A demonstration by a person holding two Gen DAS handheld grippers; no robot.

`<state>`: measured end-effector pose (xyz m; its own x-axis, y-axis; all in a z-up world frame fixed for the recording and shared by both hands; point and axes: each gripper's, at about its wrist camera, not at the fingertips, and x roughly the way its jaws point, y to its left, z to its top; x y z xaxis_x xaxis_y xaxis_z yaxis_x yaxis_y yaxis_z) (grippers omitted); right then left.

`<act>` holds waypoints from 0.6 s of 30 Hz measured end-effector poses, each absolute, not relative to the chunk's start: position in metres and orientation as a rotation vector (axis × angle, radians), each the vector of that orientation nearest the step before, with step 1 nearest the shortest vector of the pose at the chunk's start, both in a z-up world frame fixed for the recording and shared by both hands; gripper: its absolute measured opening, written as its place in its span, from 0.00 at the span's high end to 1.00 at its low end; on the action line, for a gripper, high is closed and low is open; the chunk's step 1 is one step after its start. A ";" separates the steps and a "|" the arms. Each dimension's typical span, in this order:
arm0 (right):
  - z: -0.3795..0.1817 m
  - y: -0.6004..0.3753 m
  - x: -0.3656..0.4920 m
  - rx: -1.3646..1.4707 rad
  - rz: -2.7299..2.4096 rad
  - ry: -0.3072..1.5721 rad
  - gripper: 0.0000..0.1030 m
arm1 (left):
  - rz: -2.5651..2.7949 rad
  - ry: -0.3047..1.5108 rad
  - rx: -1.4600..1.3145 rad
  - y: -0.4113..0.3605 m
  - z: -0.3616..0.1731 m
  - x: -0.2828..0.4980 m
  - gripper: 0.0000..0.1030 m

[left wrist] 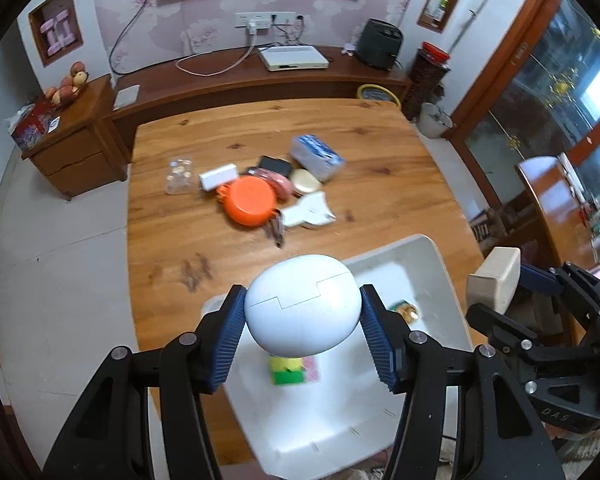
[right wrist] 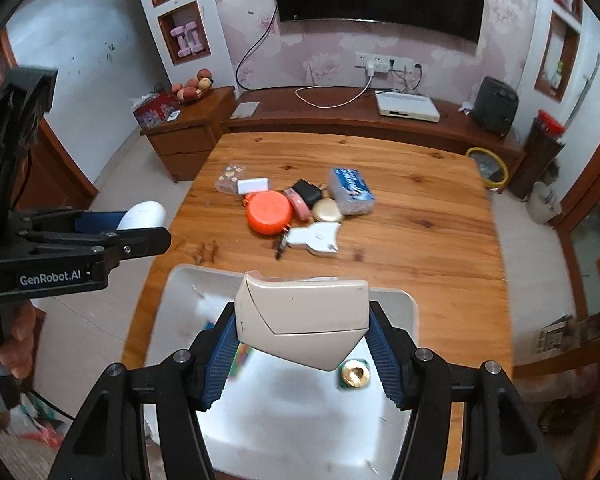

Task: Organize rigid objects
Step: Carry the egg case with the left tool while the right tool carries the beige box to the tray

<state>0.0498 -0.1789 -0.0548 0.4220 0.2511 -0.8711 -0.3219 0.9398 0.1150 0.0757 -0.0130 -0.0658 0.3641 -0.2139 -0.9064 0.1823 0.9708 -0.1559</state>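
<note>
Between our left hand-held gripper (left wrist: pixel 302 312) pads: white egg-shaped case (left wrist: pixel 302 304), pinched at both sides, above white tray (left wrist: pixel 428 256) on bench (left wrist: pixel 180 232). Beyond it, clutter pile around orange lid (left wrist: pixel 250 200). Right of it, beige case (left wrist: pixel 496 280).

Between our right hand-held gripper (right wrist: pixel 302 336) pads: beige case (right wrist: pixel 304 316), pinched, over tray (right wrist: pixel 188 280). Left of it, other gripper with egg case (right wrist: pixel 144 214).
</note>
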 end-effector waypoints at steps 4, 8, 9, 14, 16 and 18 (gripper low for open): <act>-0.059 -0.192 0.025 -0.111 0.354 1.082 0.40 | -0.262 1.180 -0.001 -0.038 -0.066 0.060 0.42; -0.075 -0.202 0.007 -0.141 0.368 1.116 0.40 | -0.265 1.188 0.019 -0.054 -0.074 0.048 0.42; -0.082 -0.204 0.004 -0.150 0.372 1.131 0.40 | -0.263 1.193 0.026 -0.057 -0.078 0.047 0.42; -0.129 -0.216 -0.006 -0.162 0.364 1.239 0.40 | -0.254 1.251 0.050 -0.072 -0.109 0.042 0.42; -0.144 -0.220 -0.008 -0.163 0.368 1.276 0.40 | -0.245 1.275 0.052 -0.077 -0.122 0.038 0.42; -0.161 -0.223 -0.011 -0.166 0.376 1.316 0.40 | -0.242 1.285 0.065 -0.080 -0.133 0.036 0.42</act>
<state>-0.0115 -0.2227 -0.1610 0.2023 0.1749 -0.9636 -0.3604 0.9282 0.0928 0.0364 -0.0800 -0.1335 0.2605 -0.1423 -0.9549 0.2144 0.9729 -0.0865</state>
